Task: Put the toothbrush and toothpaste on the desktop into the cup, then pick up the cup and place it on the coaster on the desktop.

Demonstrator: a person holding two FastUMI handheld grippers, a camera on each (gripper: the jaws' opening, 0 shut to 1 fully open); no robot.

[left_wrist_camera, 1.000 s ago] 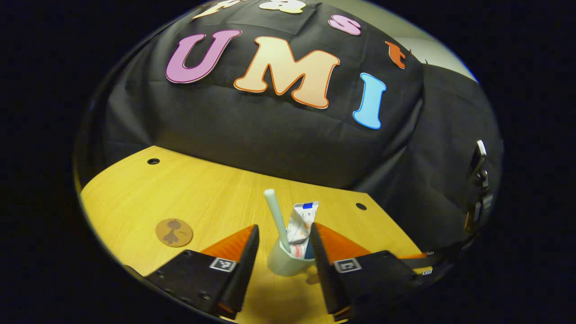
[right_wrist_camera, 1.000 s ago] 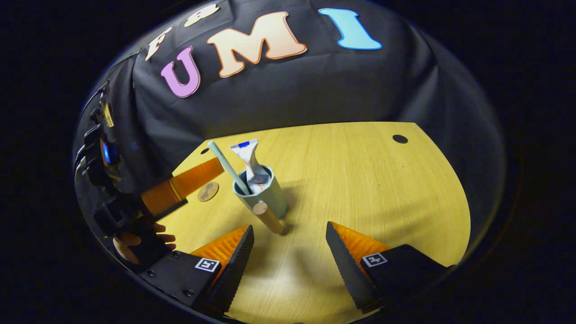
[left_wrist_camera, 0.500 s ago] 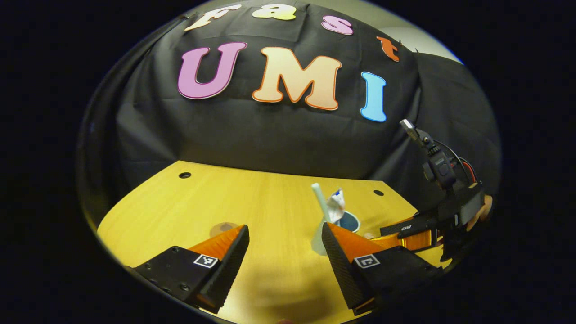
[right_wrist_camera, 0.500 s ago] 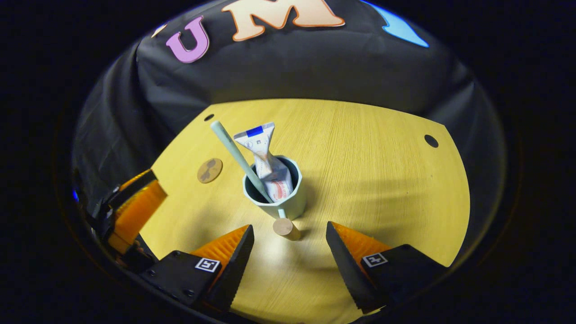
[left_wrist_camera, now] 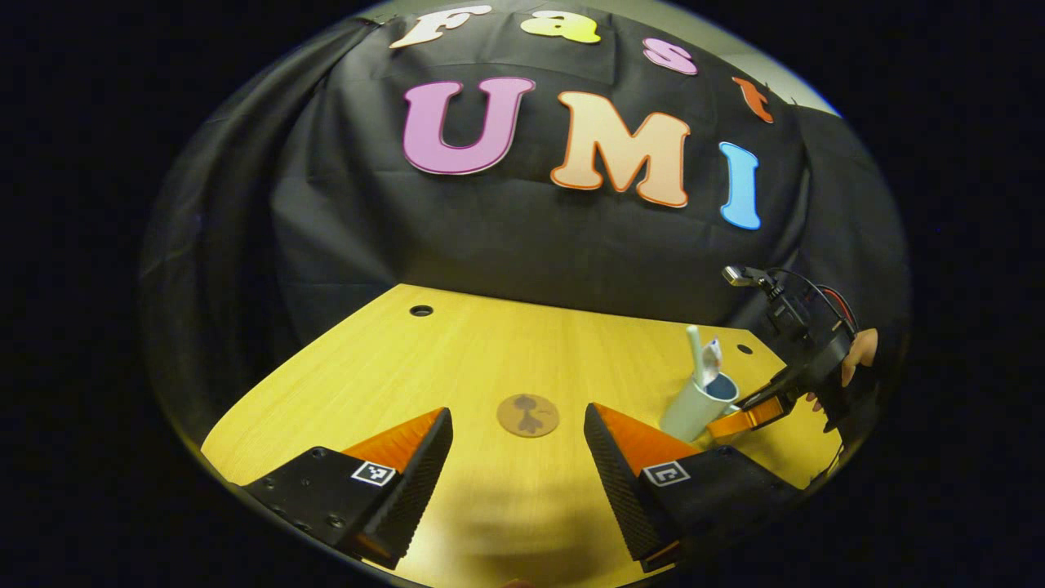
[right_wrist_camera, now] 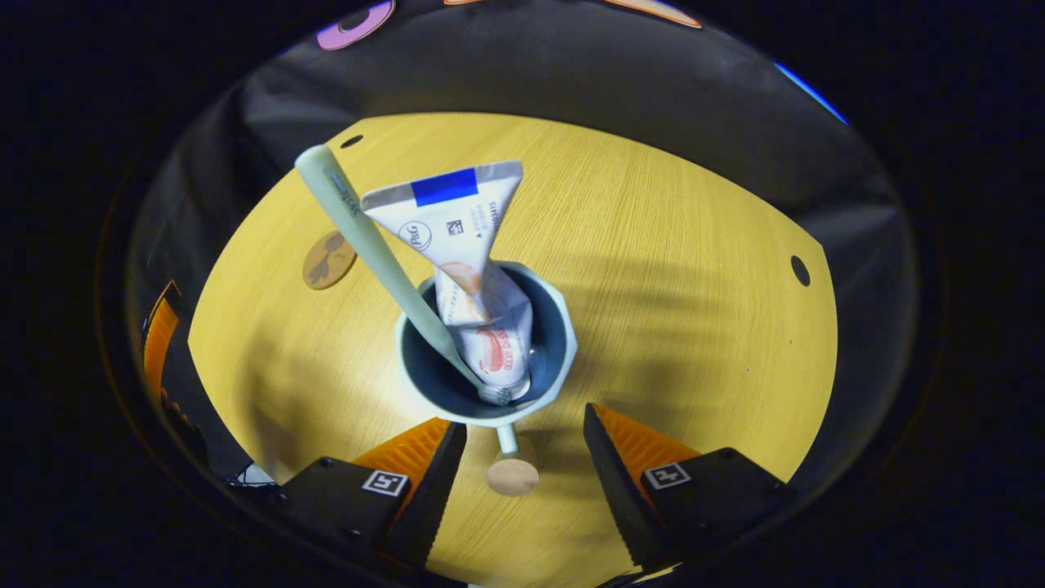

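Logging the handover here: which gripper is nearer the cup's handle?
Right. The right gripper has the cup handle between its open jaws. The left gripper is off beside the coaster, away from the cup.

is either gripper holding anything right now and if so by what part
Nothing is held. The right gripper is open, its fingers straddling the cup's handle without pressing it. The left gripper is open over the bare table, near the coaster.
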